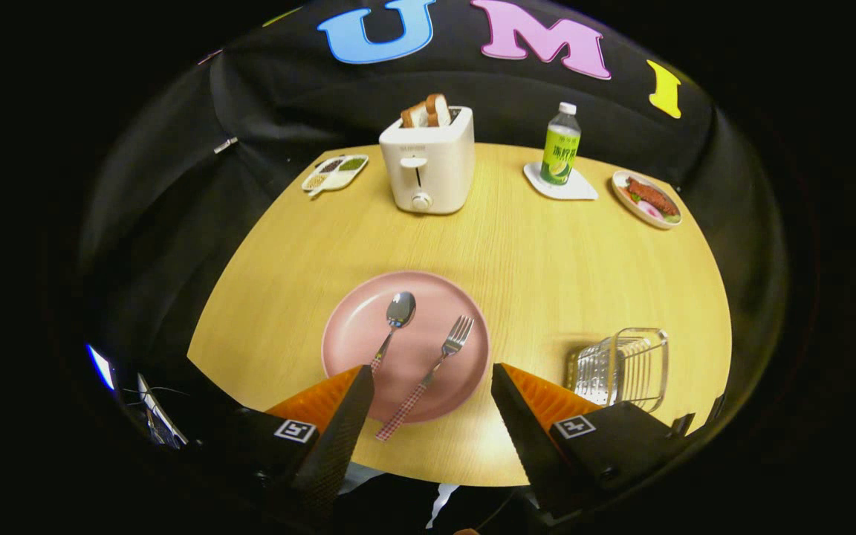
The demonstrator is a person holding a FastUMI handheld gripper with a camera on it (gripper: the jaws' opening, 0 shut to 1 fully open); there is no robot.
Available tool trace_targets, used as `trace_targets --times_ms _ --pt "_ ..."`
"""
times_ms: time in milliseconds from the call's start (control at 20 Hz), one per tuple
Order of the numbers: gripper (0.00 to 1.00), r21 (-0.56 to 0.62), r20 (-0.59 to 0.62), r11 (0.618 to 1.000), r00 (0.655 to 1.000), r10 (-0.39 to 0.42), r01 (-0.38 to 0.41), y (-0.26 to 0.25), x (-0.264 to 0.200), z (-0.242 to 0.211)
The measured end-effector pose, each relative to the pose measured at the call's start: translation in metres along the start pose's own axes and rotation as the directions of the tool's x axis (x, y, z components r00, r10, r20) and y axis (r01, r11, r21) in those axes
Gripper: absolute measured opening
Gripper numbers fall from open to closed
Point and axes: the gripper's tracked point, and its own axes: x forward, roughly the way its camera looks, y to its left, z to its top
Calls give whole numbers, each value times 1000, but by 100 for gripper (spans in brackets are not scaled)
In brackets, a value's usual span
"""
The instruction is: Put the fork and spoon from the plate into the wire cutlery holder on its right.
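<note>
Tool point(432, 375) spread wide, gripping nothing, hovering over near rim of pink plate point(350, 334) at lower centre of frame. Spoon point(396, 321) and fork point(435, 368) lie side by side on plate. Wire cutlery holder point(621, 368) lower right on worktop point(547, 260).

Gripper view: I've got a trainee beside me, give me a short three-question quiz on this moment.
1. True or false: the fork and spoon both lie on the pink plate.
2. The wire cutlery holder is: A) holding the spoon B) without cutlery C) on the plate.
3. What are the fingers of the gripper doing?

Key: 1. True. 2. B. 3. They are spread open, holding nothing, with both handles lying between them.
</note>
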Motion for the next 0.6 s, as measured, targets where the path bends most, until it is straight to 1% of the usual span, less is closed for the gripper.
trace_targets --times_ms 100,200,250,300,350,500,550,600 --pt "99 -35 -38 999 999 0 -2 8 13 -10" --pt "97 -32 -107 999 994 3 -6 12 27 -25" --pt "93 -27 -130 1000 991 6 -9 14 34 -30" --pt "91 -31 -144 1000 990 -1 -3 14 40 -33" --pt "88 -39 -156 999 988 -7 1 13 46 -35" --pt "85 -56 -206 998 978 -22 10 13 61 -47" --pt "81 -45 -233 999 972 -25 15 12 66 -52" --pt "79 -30 -261 999 965 -22 15 13 69 -57"
